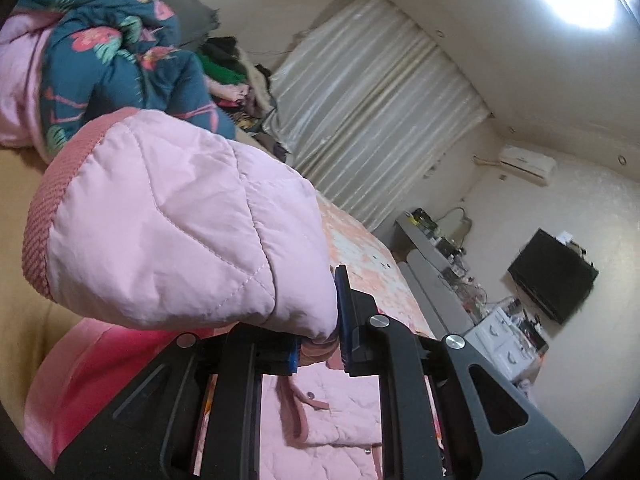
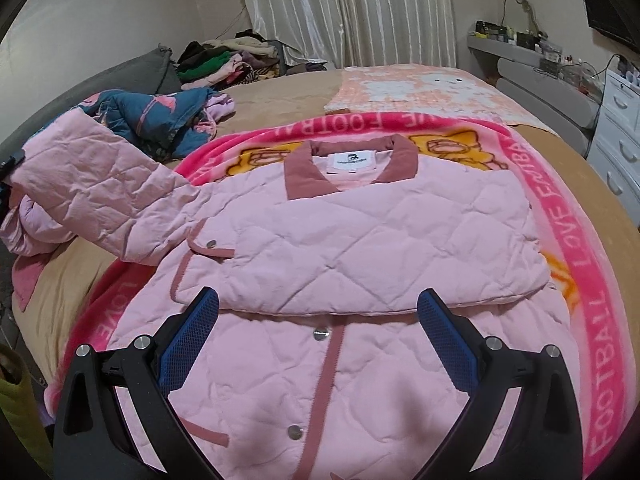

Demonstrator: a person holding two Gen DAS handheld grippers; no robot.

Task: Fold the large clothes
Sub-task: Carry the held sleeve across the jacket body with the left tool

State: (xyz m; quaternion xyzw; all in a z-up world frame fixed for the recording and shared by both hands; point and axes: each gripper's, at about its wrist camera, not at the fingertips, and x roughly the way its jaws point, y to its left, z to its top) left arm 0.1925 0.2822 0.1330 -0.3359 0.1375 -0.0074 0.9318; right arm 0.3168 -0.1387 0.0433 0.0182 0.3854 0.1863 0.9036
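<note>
A pink quilted jacket (image 2: 360,248) with a dark pink collar lies front up on a pink blanket (image 2: 600,264) on the bed. One sleeve is folded across its chest. My left gripper (image 1: 320,344) is shut on the other sleeve (image 1: 180,232) near its ribbed cuff and holds it raised off the bed; that sleeve shows at the left of the right wrist view (image 2: 104,184). My right gripper (image 2: 318,344) is open and empty, just above the jacket's lower front by the snap buttons.
A blue flowered garment (image 2: 152,120) lies crumpled at the bed's far left. A heap of clothes (image 2: 224,60) sits by the curtain. A patterned pink mat (image 2: 420,88) covers the far bed. White drawers (image 2: 616,152) stand at the right.
</note>
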